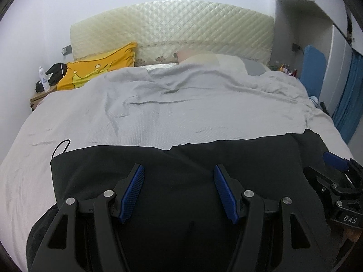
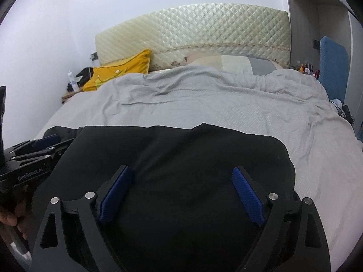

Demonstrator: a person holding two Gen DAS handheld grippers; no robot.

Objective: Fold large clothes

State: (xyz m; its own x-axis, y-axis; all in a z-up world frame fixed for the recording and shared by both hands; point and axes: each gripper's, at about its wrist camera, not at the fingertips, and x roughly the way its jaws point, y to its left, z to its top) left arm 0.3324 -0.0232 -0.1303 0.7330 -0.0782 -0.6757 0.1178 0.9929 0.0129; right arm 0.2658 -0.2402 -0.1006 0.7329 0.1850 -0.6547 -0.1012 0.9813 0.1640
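Both jaws are spread and empty: the left hand-held gripper (image 1: 179,170) and the right hand-held gripper (image 2: 182,172) hover over the black garment (image 1: 181,158), which lies on the bed (image 1: 136,117) directly beneath them. It looks soft and limp; pinch its far edge.

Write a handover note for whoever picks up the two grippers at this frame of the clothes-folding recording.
Left gripper: open, nothing between its pads, poised over the black garment.
Right gripper: open wider, also empty, over the same garment, beside the left one.
Things: the garment lies spread across the near end of the bed on the grey cover, its far edge roughly straight, a thin cord loop sticking out at its left corner. Yellow pillow is at the headboard, out of the way.
Done: the garment is laid out; how many folds are in it I cannot tell.
Left: regrasp and fold further.
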